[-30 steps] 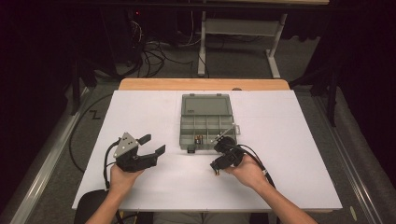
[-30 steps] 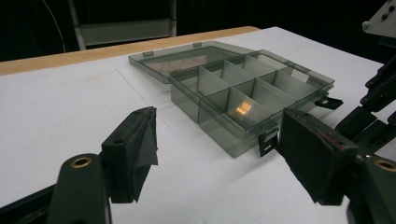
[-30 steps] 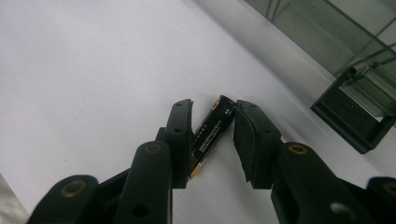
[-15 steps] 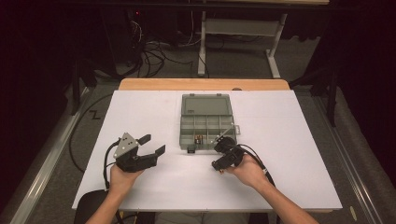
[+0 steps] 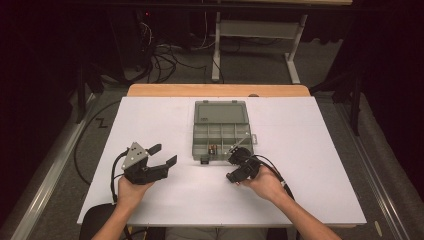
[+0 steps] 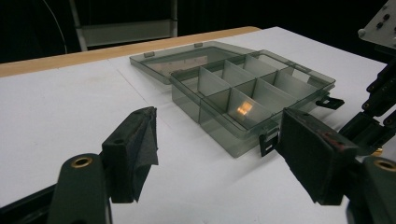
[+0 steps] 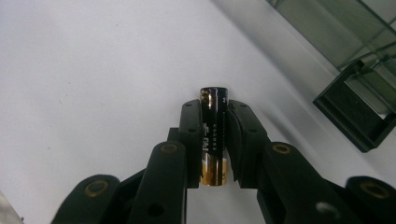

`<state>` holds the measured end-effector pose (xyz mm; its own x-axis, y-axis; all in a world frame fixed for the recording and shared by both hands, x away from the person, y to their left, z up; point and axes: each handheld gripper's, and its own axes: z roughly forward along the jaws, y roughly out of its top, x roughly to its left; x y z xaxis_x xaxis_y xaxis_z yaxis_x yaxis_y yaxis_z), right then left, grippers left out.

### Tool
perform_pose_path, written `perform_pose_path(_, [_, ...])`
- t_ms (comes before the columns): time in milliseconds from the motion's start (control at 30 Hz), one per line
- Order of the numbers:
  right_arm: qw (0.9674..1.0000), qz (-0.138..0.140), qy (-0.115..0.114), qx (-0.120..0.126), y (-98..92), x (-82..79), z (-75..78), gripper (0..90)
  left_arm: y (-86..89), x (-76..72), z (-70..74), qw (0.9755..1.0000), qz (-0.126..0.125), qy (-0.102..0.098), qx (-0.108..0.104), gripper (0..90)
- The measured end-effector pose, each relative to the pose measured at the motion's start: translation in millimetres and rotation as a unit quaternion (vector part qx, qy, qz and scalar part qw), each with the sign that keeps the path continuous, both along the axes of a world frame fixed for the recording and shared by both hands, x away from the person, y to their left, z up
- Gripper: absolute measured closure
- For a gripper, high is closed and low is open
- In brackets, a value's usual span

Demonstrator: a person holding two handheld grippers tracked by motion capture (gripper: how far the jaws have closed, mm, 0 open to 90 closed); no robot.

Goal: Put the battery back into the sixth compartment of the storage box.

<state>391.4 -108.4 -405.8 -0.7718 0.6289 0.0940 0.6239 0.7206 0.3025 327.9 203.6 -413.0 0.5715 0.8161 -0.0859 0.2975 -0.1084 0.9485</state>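
Jaws of the right gripper (image 5: 239,165) have just been closing, and from the high view it sits just in front of the open organizer box (image 5: 221,131) on the white table (image 5: 310,165); the left gripper (image 5: 161,156) rests well to the left, jaws spread with nothing between them.

From the left gripper view, its jaws stand wide apart above the table, with the box's compartments ahead and a small gold-glinting item (image 6: 243,109) in a near one.

Along the right gripper view, the pads (image 7: 192,140) pinch a black-and-gold battery (image 7: 213,135) upright between them, above the table, beside the box's latch (image 7: 357,114).
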Motion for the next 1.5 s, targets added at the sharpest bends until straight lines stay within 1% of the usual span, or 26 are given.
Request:
perform_pose_path(100, [1.0000, 0.002, -0.004, -0.001, 0.3, -1.0, 0.8, 78.9, 0.6, -0.4, 0.1, 1.0000, -0.001, 0.000, -0.001, 28.6])
perform_pose_path(267, [0.9999, -0.003, -0.006, 0.008, -1.5, -1.7, 4.4, 79.0, 0.6, -1.2, 0.3, 1.0000, -0.001, -0.002, 0.000, 28.7])
perform_pose_path(433, [0.9999, 0.003, -0.011, 0.008, -1.1, 1.1, 9.9, 79.0, 0.5, -0.3, 0.1, 1.0000, -0.001, 0.000, 0.000, 28.8])
perform_pose_path(567, [0.9996, 0.001, -0.017, 0.021, -3.6, 3.1, 16.0, 79.0, 0.2, -0.7, 0.0, 1.0000, -0.001, 0.000, 0.001, 28.8])
perform_pose_path(733, [0.9993, -0.011, -0.015, 0.032, -7.5, 6.2, 23.0, 79.0, 0.5, -0.8, 0.0, 1.0000, -0.001, -0.001, 0.001, 28.8])
perform_pose_path(800, [0.9991, -0.008, -0.019, 0.037, -8.5, 9.1, 25.8, 79.0, 1.0, -1.0, 0.2, 1.0000, -0.001, -0.001, 0.000, 28.8])
perform_pose_path(900, [0.9987, -0.015, -0.020, 0.045, -7.8, 12.4, 31.8, 79.0, 0.8, -1.1, 0.2, 1.0000, -0.001, -0.002, 0.001, 28.8])
perform_pose_path(967, [0.9985, -0.013, -0.023, 0.047, -7.6, 13.7, 32.8, 79.0, 0.1, -0.7, 0.0, 1.0000, 0.000, -0.001, 0.002, 28.8])
perform_pose_path(1167, [0.9982, -0.019, -0.027, 0.050, -4.3, 19.1, 40.0, 79.0, 1.2, -1.4, 0.2, 1.0000, 0.000, -0.002, 0.001, 28.8])
perform_pose_path(1200, [0.9981, -0.014, -0.030, 0.051, -3.6, 20.6, 40.6, 78.9, 1.4, -1.4, 0.1, 1.0000, 0.001, -0.001, 0.002, 28.8])
perform_pose_path(1267, [0.9983, -0.016, -0.031, 0.047, -1.2, 22.1, 42.2, 78.9, 1.8, -1.2, 0.0, 1.0000, 0.003, -0.001, 0.002, 28.8])
perform_pose_path(1400, [0.9982, -0.016, -0.035, 0.046, 3.1, 25.1, 46.8, 79.0, 1.6, -0.9, -0.1, 1.0000, 0.001, -0.002, 0.002, 28.8])
perform_pose_path(1467, [0.9980, -0.011, -0.040, 0.047, 5.1, 27.3, 49.3, 78.9, 1.3, -0.5, -0.3, 1.0000, 0.001, 0.000, 0.003, 28.8])
perform_pose_path(1500, [0.9979, -0.014, -0.040, 0.048, 6.4, 27.9, 50.2, 78.9, 1.2, -0.5, -0.3, 1.0000, 0.001, 0.000, 0.003, 28.8])
